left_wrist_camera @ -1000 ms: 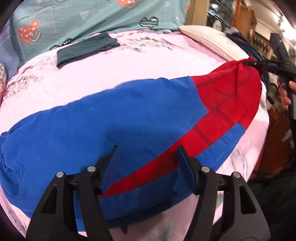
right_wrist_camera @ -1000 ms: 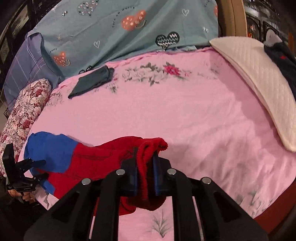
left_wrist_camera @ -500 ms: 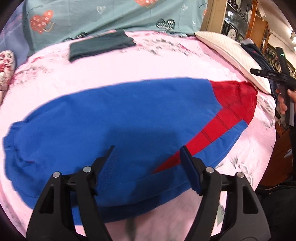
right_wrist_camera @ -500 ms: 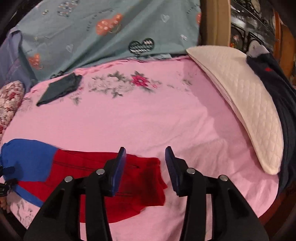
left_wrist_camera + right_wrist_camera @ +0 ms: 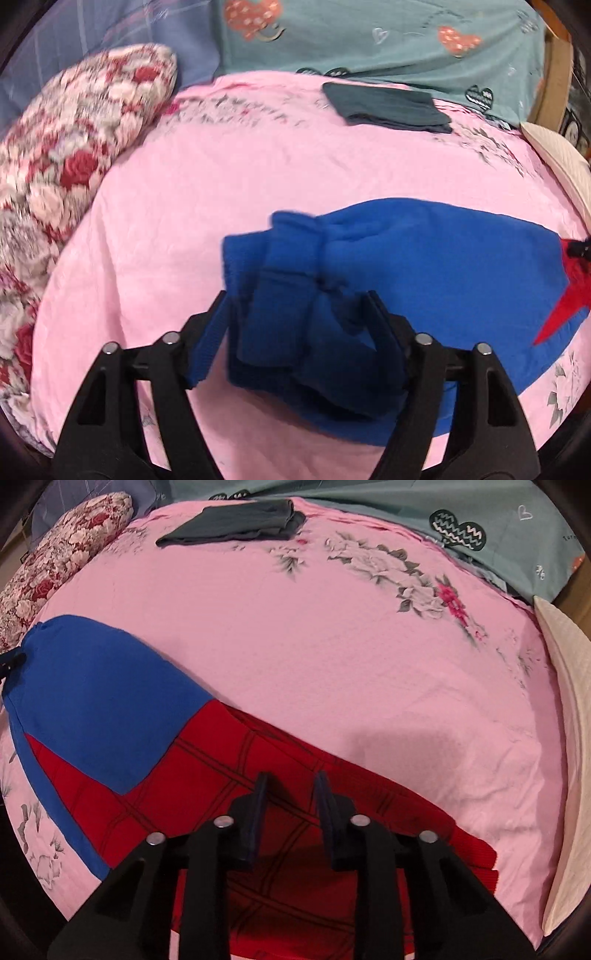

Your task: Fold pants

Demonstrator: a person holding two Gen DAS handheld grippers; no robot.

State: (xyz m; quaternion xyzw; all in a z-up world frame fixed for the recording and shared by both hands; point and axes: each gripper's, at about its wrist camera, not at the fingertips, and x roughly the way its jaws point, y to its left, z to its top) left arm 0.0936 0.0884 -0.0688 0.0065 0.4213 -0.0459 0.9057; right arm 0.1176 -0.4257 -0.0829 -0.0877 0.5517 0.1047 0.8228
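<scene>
Fingers (image 5: 214, 332) straddle bunched pants (image 5: 424, 266) — right gripper (image 5: 290, 797) parted

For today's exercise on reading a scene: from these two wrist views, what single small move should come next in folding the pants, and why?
Probably close the left gripper on the bunched blue end of the pants: its jaws stand open with that fabric between them. The right gripper hovers open over the red end, holding nothing, and the pants lie stretched out on the pink sheet, unfolded.

No legible text, only blurred script on teal bedcover (image 5: 535, 528)
</scene>
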